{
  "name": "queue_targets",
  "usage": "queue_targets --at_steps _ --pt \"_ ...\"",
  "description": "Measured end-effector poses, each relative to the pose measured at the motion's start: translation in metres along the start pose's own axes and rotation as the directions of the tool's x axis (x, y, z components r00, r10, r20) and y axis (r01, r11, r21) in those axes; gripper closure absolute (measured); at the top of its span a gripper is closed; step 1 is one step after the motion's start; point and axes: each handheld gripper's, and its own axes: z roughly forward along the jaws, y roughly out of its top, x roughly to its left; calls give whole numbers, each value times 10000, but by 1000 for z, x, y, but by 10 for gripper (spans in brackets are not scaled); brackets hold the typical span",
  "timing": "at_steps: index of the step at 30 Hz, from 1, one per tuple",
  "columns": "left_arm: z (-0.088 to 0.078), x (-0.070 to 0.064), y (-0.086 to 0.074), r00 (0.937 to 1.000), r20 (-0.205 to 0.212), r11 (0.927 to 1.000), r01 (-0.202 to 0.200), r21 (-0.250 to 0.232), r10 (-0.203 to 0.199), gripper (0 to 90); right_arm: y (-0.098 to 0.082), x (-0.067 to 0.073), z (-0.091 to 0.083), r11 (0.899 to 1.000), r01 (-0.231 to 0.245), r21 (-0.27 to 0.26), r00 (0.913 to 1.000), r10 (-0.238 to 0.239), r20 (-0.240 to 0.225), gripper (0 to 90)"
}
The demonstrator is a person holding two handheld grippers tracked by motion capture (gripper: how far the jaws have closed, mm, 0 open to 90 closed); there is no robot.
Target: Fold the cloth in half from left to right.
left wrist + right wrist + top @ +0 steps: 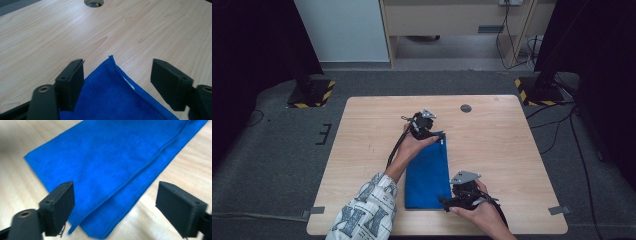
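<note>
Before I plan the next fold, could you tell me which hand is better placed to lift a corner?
Probably the left: its tongs stand open astride the blue cloth's far corner, while the right tongs face a blurred near edge.

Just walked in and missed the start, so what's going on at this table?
A person is working on a blue cloth with a handheld gripper in each hand. The cloth lies folded into a long strip on the wooden table. The left gripper sits at the cloth's far corner and the right gripper at its near corner. Both have their jaws open, with the cloth lying loose on the table between them, so neither is gripping it at this moment.
</note>
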Motion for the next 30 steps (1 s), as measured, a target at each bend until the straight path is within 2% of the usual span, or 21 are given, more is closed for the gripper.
queue_targets --at_steps 5,8,12,16,19,22,25,27,30 --pt "-13 -3 2 9999 -130 9998 -81 -198 78 149 8 -8 4 9998 36 -177 10000 -37 -64 99" --pt "-20 -5 -2 9999 149 9996 -78 -274 82 108 13 -13 8 9995 82 -301 9998 -87 -178 93" --pt "-28 0 -11 10000 24 9998 68 -195 -67 85 19 -19 15 9993 58 -373 9997 -67 -247 85" --pt "-38 6 -20 9999 -154 9998 30 -202 -34 77 22 -24 20 9990 82 -431 9996 -94 -284 83" --pt "-46 9 -27 9998 -178 9999 52 -136 -54 77 27 -26 22 9984 412 -383 9987 -423 -287 76" --pt "-54 12 -32 9996 -288 9996 72 -255 -79 77 32 -29 24 9984 413 -391 9985 -427 -351 74" --pt "-61 16 -36 9991 -400 9996 109 -259 -120 77 38 -34 28 9983 412 -402 9986 -424 -300 78" --pt "-64 19 -38 9997 -185 9998 146 -114 -148 76 41 -36 31 9985 456 -309 9988 -461 -168 87" --pt "-67 21 -42 9997 -199 9999 126 -108 -128 71 47 -41 35 9976 624 -296 9969 -609 497 116"
